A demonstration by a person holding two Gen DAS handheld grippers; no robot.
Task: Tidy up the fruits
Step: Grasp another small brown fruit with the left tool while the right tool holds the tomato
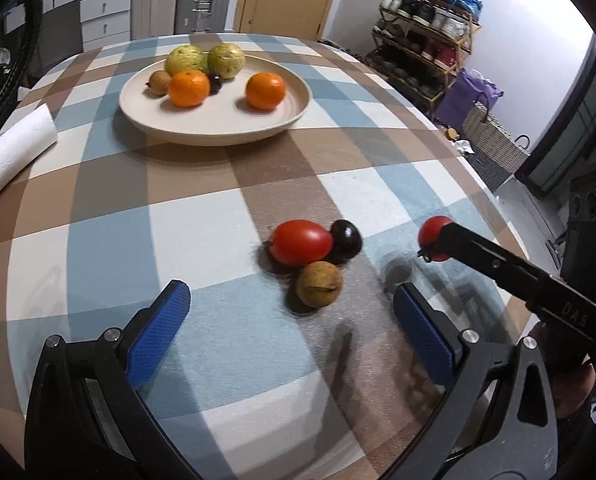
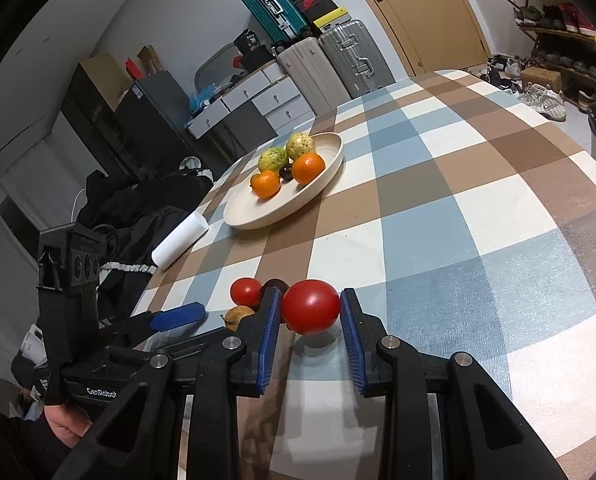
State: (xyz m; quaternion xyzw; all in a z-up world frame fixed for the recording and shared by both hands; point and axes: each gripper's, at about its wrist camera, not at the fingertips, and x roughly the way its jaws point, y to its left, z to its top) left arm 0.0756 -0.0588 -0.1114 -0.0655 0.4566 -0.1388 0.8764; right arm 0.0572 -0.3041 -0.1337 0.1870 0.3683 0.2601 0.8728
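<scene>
Jaws: your right gripper (image 2: 309, 316) clamps a red tomato (image 2: 310, 306).
Your left gripper (image 1: 292, 328) gapes wide, empty, brown fruit (image 1: 319, 284) at 12 o'clock.

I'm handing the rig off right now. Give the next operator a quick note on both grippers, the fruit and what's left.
Right gripper: closed around a red tomato, seemingly just above the cloth.
Left gripper: open, empty, facing the loose fruit.
Plate: two oranges, two green fruits, one brown fruit and one dark fruit already in it.
Left on the cloth: second tomato, dark plum, brown fruit.
Next: carry the held tomato to the plate, then those three.
</scene>
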